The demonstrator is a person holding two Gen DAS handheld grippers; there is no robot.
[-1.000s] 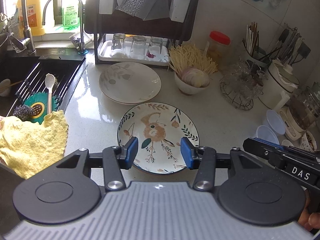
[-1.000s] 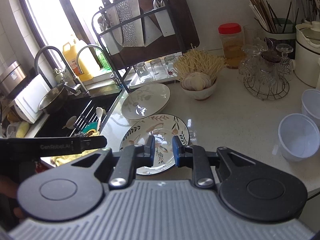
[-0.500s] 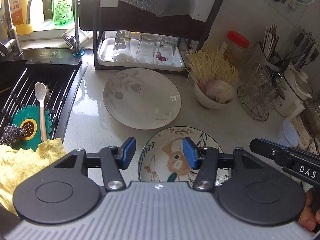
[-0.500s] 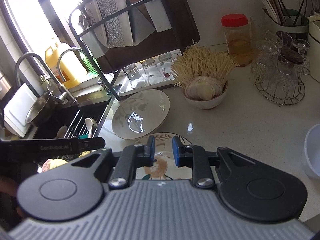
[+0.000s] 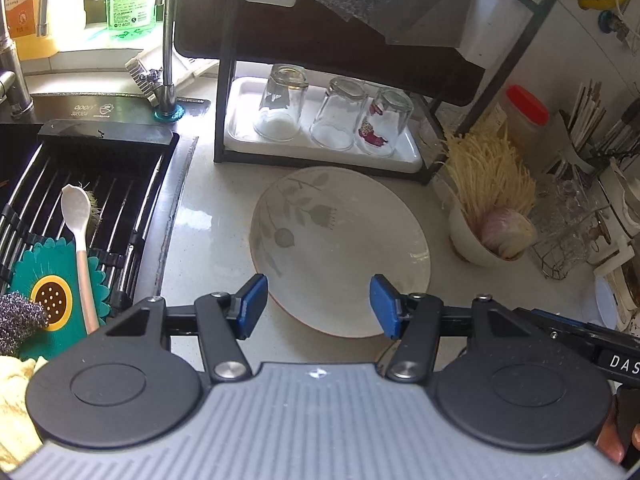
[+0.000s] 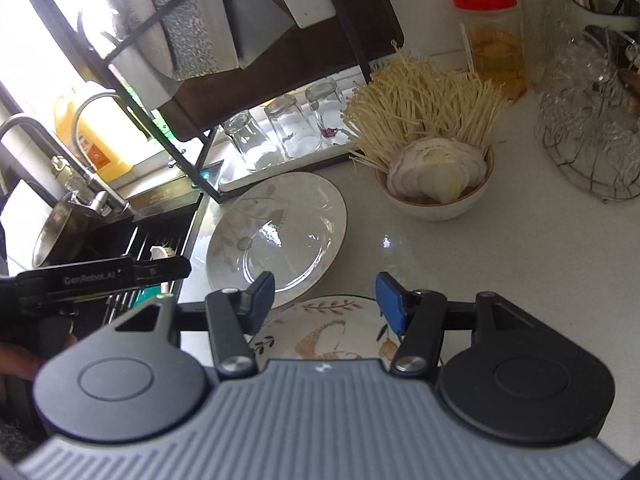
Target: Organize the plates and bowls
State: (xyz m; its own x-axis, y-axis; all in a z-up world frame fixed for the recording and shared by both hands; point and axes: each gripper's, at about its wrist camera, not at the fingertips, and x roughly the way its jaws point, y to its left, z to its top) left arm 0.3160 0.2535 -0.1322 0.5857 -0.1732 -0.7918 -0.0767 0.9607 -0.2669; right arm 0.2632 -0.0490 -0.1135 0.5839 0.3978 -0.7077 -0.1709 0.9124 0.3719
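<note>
A pale plate with a grey leaf pattern (image 5: 340, 248) lies on the white counter in front of the dish rack (image 5: 320, 60). My left gripper (image 5: 318, 306) is open, its blue pads either side of the plate's near rim, just above it. In the right wrist view the same pale plate (image 6: 276, 236) lies ahead to the left, and a floral plate with an orange figure (image 6: 332, 332) lies directly under my right gripper (image 6: 324, 300), which is open and empty. A white bowl (image 6: 436, 200) with sliced onion and enoki mushrooms stands to the right.
The sink (image 5: 80, 208) with a black drain rack, a spoon (image 5: 78, 240) and scrubbers is at the left. Three upturned glasses (image 5: 332, 116) stand on a white tray under the rack. A red-lidded jar (image 6: 492, 36), a wire basket of glassware (image 6: 592, 120) and a utensil holder are at the right.
Both grippers moved forward toward the rack. The left now hovers at the pale plate instead of the floral one. The right gripper's jaws have opened wide.
</note>
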